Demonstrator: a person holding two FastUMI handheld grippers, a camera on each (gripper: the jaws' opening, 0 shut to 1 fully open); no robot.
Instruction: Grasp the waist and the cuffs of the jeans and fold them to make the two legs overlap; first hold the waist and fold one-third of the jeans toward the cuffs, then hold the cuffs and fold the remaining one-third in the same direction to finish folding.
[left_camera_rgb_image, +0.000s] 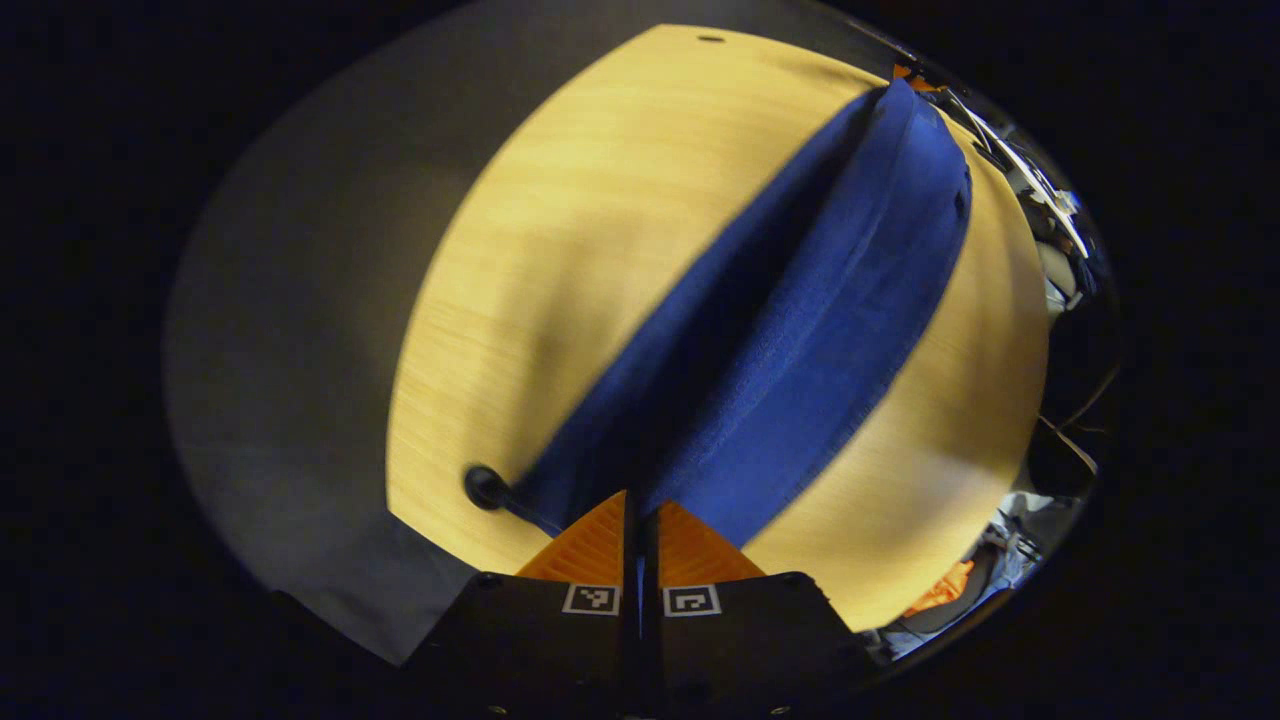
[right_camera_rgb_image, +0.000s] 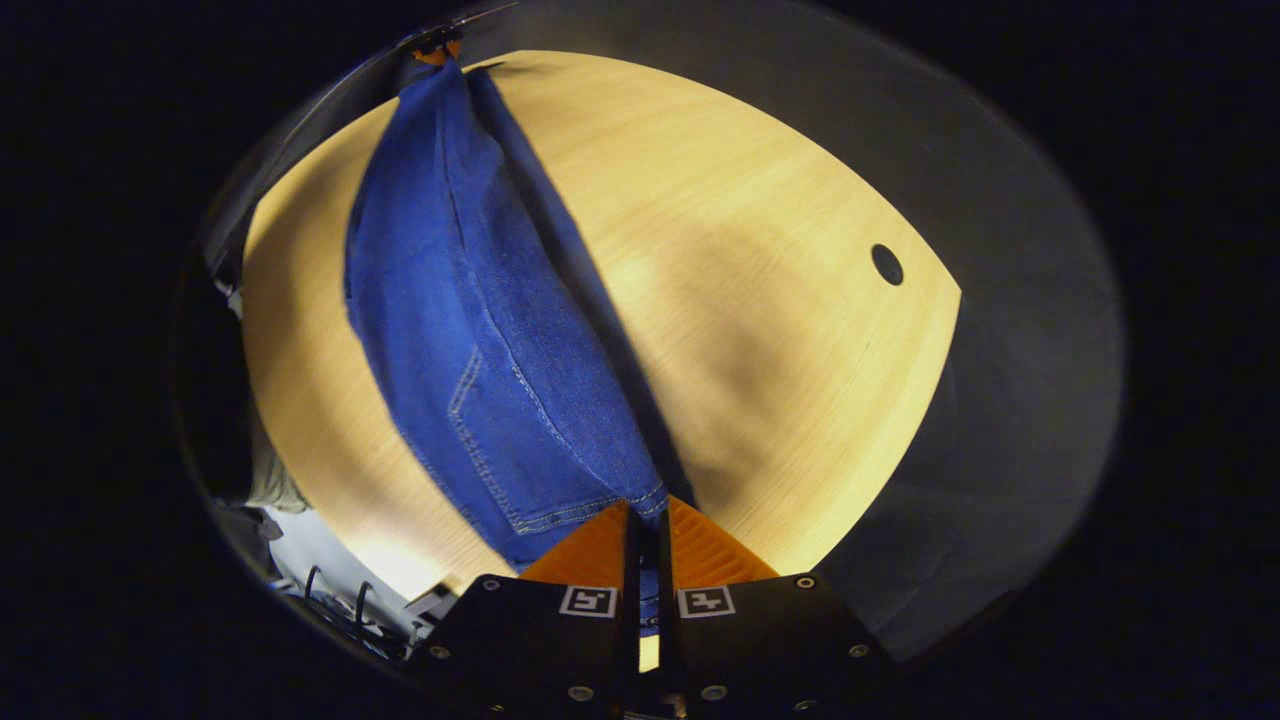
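In the left gripper view, the left gripper (left_camera_rgb_image: 640, 515) was clenched on one end of the deep blue denim jeans (left_camera_rgb_image: 800, 330), its two fingers closed together with the cloth pinched between them. The garment ran away from the jaws as a long band, held up above the pale yellow wooden round-edged table (left_camera_rgb_image: 520, 260) and casting a dark shadow beside it. It was probably held at both ends so that the legs would hang together and line up one over the other before being laid down. Which end this was, waist or cuffs, could not be told: the cloth near the jaws was blurred and dark. A small black knob-like object (left_camera_rgb_image: 487, 487) sat near the table's edge, just beside the cloth. The grey floor (left_camera_rgb_image: 290, 330) lay beyond the table.

In the right gripper view, the right gripper (right_camera_rgb_image: 648, 520) was likewise gripping the jeans (right_camera_rgb_image: 470, 330), both fingers pressed on a stitched hem at the garment's near end. A curved line of pale stitching, which looked like a pocket seam, suggested this was the waist end, though that is a judgement. From here the denim rose as one doubled panel toward the far edge of the table (right_camera_rgb_image: 760, 300), where the other gripper (right_camera_rgb_image: 432, 45) held the opposite end. The fabric looked mid-weight, smooth and taut, without creases. The two legs appeared already overlapped; the thirds-folding seemed not yet begun.
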